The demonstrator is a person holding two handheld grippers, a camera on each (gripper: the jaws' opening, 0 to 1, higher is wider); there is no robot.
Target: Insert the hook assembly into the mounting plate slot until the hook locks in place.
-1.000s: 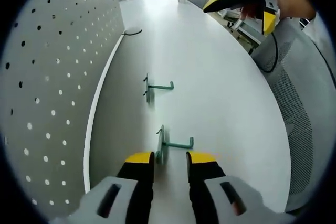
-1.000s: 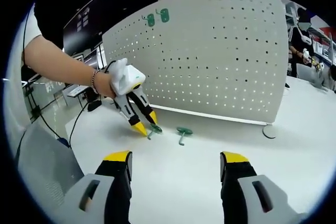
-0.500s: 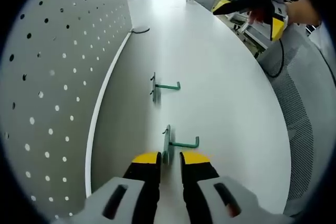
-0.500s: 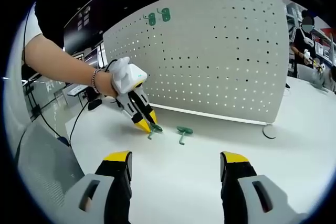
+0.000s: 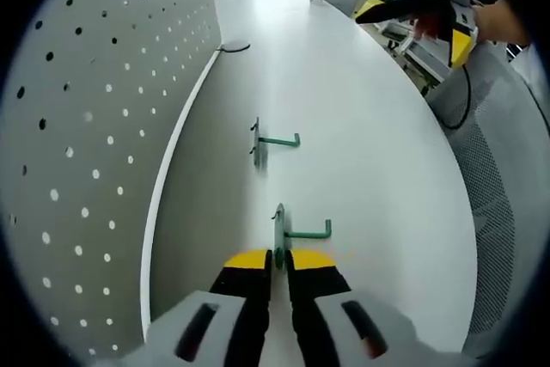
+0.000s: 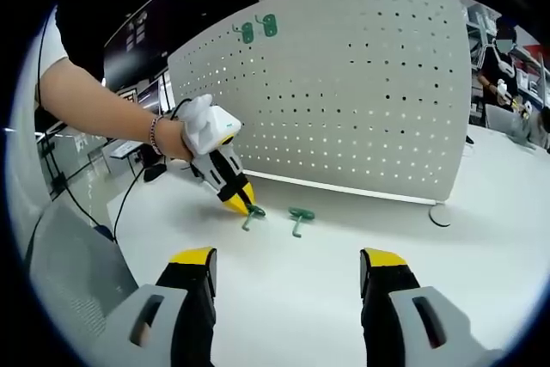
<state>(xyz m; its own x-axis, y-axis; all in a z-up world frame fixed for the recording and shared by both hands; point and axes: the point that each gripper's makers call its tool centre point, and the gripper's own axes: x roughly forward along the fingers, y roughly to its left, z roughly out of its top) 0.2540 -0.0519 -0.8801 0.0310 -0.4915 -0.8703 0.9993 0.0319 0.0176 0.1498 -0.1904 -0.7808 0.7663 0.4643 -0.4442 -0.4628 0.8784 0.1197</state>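
Now my left gripper (image 5: 279, 260) has narrowed its fingers onto the near hook's (image 5: 282, 231) backplate on the bench (image 5: 369, 126), so lifting comes next; my right gripper (image 6: 288, 266) hangs wide.

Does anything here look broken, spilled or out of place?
Nothing looks damaged or spilled. Two green hooks lie on the white table: the left gripper is shut on the near hook, and the far hook lies loose. Two more green hooks already hang high on the pegboard.
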